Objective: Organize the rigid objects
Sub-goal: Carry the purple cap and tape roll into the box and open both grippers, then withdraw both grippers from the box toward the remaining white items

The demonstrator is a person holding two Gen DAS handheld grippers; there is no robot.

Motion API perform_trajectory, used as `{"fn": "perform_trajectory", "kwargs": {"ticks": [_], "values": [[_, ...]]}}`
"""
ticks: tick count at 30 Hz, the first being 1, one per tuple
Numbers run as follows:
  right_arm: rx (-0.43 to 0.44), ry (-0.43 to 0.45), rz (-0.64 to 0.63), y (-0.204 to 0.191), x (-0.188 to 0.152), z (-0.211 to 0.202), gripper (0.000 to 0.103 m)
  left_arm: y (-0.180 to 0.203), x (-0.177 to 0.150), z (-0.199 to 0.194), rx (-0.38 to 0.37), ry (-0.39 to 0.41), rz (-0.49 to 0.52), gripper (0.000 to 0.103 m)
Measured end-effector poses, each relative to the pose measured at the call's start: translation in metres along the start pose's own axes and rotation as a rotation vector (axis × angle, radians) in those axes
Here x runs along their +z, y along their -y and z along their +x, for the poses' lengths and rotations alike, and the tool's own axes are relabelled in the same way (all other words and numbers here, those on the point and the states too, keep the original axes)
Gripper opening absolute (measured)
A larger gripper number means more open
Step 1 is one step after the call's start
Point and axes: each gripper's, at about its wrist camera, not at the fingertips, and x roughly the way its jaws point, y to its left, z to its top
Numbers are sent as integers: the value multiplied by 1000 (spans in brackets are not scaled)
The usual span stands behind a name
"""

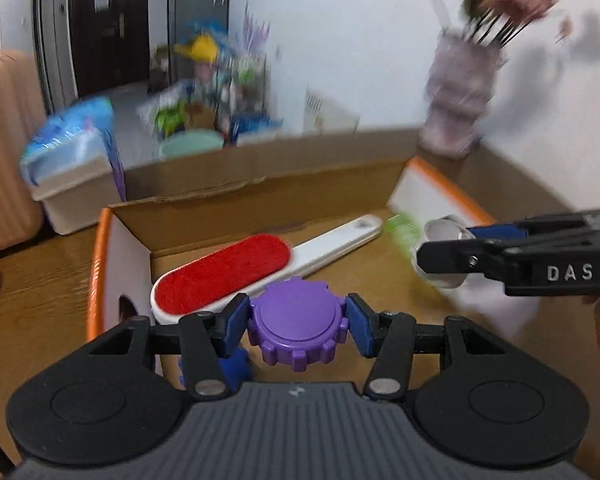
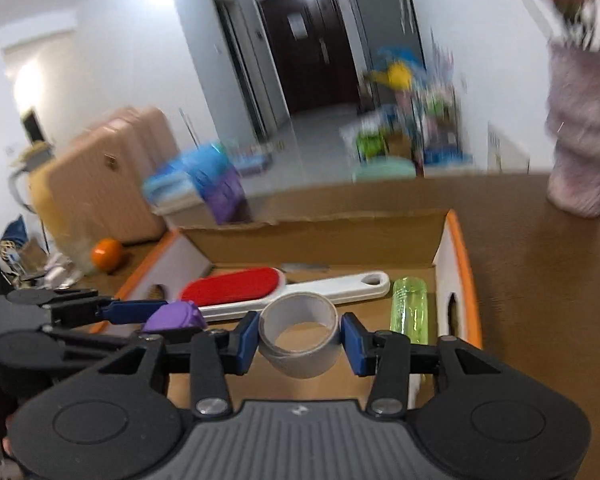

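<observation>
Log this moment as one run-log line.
left gripper: shut on purple cap | right gripper: shut on tape roll | both over box | in box: lint brush, green bottle

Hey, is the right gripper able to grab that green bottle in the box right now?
Probably not yet. The right gripper is shut on a tape roll, so its jaws are full. The green bottle lies uncovered in the cardboard box, so the way looks free once the roll is dropped.

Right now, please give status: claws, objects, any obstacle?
Left claw shut on purple cap. Right claw shut on tape roll. Both over open box; lint brush, green bottle inside.
</observation>
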Motion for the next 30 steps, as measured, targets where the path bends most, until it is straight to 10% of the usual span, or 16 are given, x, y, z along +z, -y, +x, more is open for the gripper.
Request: {"fn": "perform_trajectory", "kwargs": {"ticks": [6, 8, 14, 30], "values": [[-110, -158, -34, 12, 26, 82, 46, -20, 17, 61, -75, -183, -71, 62], [-150, -195, -24, 15, 24, 94, 48, -27, 15, 61, -72, -192, -115, 76], [-155, -170, -26, 13, 14, 90, 66, -26, 11, 52, -70, -169, -103, 78], [-173, 21, -105, -36, 41, -89, 83, -17, 19, -154, 96, 61, -73, 94]]}}
